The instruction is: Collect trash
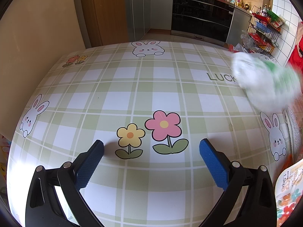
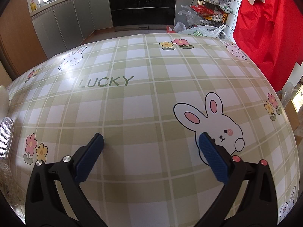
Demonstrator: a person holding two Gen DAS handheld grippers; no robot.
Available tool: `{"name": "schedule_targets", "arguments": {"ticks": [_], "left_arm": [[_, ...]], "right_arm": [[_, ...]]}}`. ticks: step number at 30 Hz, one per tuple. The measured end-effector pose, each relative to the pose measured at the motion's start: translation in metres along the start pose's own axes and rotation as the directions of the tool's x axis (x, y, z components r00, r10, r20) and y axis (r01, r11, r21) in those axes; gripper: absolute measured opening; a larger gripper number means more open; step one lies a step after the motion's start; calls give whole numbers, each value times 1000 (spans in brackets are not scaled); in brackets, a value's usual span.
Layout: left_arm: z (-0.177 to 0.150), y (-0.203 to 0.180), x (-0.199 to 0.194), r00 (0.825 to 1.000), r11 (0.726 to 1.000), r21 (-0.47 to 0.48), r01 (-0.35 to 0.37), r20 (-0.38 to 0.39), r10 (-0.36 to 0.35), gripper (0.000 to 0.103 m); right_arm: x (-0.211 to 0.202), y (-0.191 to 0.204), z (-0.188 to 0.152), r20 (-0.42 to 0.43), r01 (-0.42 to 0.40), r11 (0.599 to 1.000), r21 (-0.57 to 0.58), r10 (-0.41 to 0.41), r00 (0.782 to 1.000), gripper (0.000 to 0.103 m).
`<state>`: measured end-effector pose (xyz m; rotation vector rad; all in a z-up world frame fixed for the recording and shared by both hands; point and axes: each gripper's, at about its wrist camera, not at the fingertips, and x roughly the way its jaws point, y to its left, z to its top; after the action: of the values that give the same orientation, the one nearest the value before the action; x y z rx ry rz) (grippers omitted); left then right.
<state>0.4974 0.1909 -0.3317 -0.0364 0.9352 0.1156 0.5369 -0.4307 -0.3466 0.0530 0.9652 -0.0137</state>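
In the left wrist view a blurred white and green crumpled piece of trash (image 1: 265,81) shows at the far right above the checked tablecloth (image 1: 132,87), caught in motion. My left gripper (image 1: 151,147) is open and empty, low over the flower prints, well left of the trash. My right gripper (image 2: 151,141) is open and empty over the tablecloth (image 2: 132,104) near a rabbit print. No trash lies between either pair of fingers.
A silver padded bag (image 1: 293,130) and a printed package (image 1: 289,193) sit at the table's right edge; the silver bag also shows in the right wrist view (image 2: 6,138). Plastic bags (image 2: 200,30), a wire rack (image 2: 210,5) and red cloth (image 2: 269,28) stand beyond.
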Motion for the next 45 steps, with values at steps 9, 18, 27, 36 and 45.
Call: {"name": "schedule_targets", "arguments": {"ticks": [9, 18, 27, 36, 45], "left_arm": [[0, 0, 0, 1000, 1000, 0, 0, 0, 0, 99], [0, 1, 0, 1000, 1000, 0, 0, 0, 0, 99], [0, 0, 0, 1000, 1000, -1, 0, 0, 0, 99], [0, 0, 0, 1000, 1000, -1, 0, 0, 0, 99], [0, 0, 0, 1000, 1000, -1, 0, 0, 0, 99]], "right_arm": [[1, 4, 0, 0, 0, 1000, 0, 0, 1000, 99], [0, 0, 0, 0, 0, 1000, 0, 0, 1000, 99], [-1, -2, 0, 0, -1, 1000, 0, 1, 1000, 99], [0, -1, 1, 0, 0, 1000, 0, 0, 1000, 99], [0, 0, -1, 0, 0, 1000, -1, 0, 1000, 99]]}}
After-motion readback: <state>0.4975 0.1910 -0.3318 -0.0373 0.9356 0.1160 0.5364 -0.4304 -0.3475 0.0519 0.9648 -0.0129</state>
